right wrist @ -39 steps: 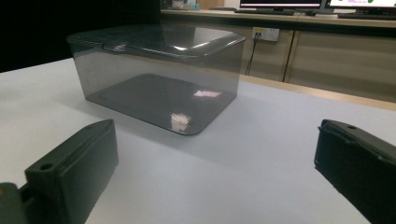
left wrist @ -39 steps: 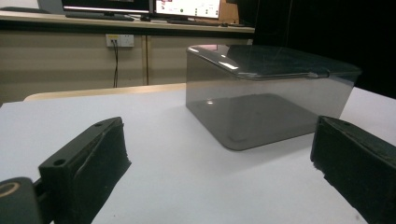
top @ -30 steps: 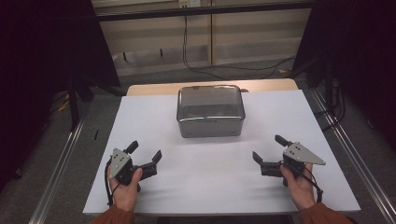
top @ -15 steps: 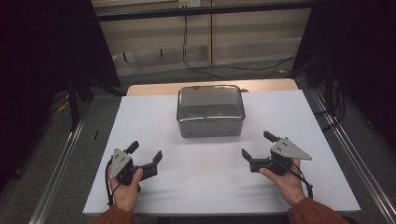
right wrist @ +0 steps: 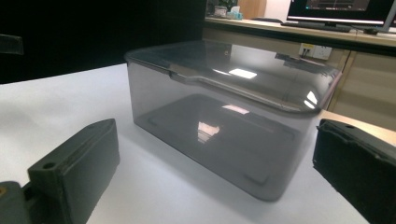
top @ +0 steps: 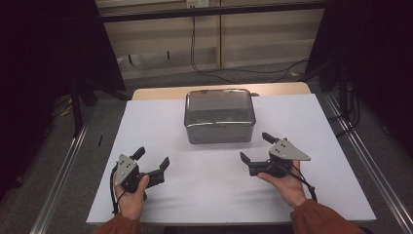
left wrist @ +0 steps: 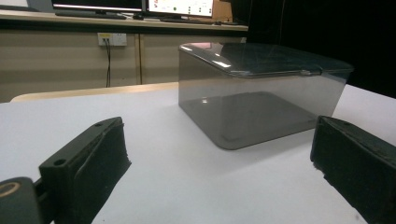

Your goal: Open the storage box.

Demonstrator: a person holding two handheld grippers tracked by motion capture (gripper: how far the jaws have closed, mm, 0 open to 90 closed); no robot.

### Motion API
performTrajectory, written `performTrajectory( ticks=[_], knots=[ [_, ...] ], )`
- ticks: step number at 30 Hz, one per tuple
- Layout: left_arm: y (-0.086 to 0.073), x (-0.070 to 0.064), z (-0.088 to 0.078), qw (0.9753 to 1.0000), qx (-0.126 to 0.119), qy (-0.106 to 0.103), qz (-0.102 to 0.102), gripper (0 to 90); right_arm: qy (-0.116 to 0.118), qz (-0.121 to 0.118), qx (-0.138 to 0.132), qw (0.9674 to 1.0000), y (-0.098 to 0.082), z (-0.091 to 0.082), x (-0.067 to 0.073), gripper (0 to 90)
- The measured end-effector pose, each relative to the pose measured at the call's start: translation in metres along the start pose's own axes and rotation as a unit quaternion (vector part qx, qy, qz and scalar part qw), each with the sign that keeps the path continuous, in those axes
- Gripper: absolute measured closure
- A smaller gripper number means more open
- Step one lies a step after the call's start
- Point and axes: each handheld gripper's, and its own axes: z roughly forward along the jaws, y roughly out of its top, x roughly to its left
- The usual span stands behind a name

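A smoky see-through box (top: 220, 117) with its lid (left wrist: 261, 58) on sits at the middle of the white tabletop (top: 146, 122), toward the far edge. That leaves bare space in front of it for both hands to work. Nothing can be made out inside it.

The left hand-held gripper (top: 152, 163) rests low over the near left part of the tabletop, well apart from the box, with its jaws spread wide and nothing between them. It seems to be waiting there rather than reaching.

The right hand-held gripper (top: 254, 147) is nearer the box, just off its front right corner, and points at it. Its jaws are also spread wide and hold nothing. In the right gripper view the box stands framed between the two jaws, so the opening looks set for the box's corner or the lid's edge. The box's lid overhangs the walls as a lip, a likely place to catch it.

Both jaws are clear of the box; no contact yet.
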Motion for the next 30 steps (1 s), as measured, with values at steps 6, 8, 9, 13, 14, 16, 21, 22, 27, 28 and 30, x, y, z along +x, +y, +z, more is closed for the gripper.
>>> performTrajectory(
  ticks=[6,8,9,13,14,16,21,22,27,28,30],
  knots=[
    [0.000,0.000,0.000,1.0000,0.004,-0.001,0.003,3.6,0.014,-0.012,0.000,0.9998,0.005,0.013,0.007,0.8],
    [0.000,-0.001,0.000,1.0000,0.005,-0.001,0.003,3.6,0.017,-0.016,0.001,0.9997,0.006,0.017,0.009,1.0],
    [0.000,0.000,0.000,1.0000,0.004,-0.002,0.004,3.6,0.018,-0.017,0.002,0.9997,0.006,0.019,0.009,1.1],
    [0.000,0.000,0.000,1.0000,0.005,-0.001,0.004,3.6,0.020,-0.031,0.005,0.9993,0.010,0.026,0.012,1.3],
    [0.000,0.000,0.000,1.0000,0.003,0.000,0.004,3.6,0.018,-0.035,0.004,0.9992,0.011,0.027,0.012,1.4],
    [0.000,0.001,0.000,1.0000,0.004,0.000,0.003,3.6,0.016,-0.040,0.002,0.9991,0.014,0.030,0.011,1.8],
    [0.000,0.000,0.000,1.0000,0.005,0.002,0.007,3.6,0.011,-0.061,0.007,0.9981,0.018,0.036,0.012,2.0],
    [0.000,0.000,0.000,1.0000,0.006,0.001,0.008,3.6,0.007,-0.068,0.006,0.9976,0.019,0.038,0.012,2.2],
    [0.000,0.001,0.000,1.0000,0.006,0.001,0.007,3.6,0.000,-0.111,0.007,0.9938,0.024,0.044,0.016,3.4],
    [-0.001,0.000,0.000,1.0000,0.006,0.002,0.005,3.6,0.000,-0.117,0.007,0.9930,0.025,0.045,0.017,3.8],
    [0.000,0.001,0.000,0.9999,0.007,0.002,0.008,3.6,-0.004,-0.138,0.006,0.9904,0.028,0.048,0.018,4.5]
  ],
)
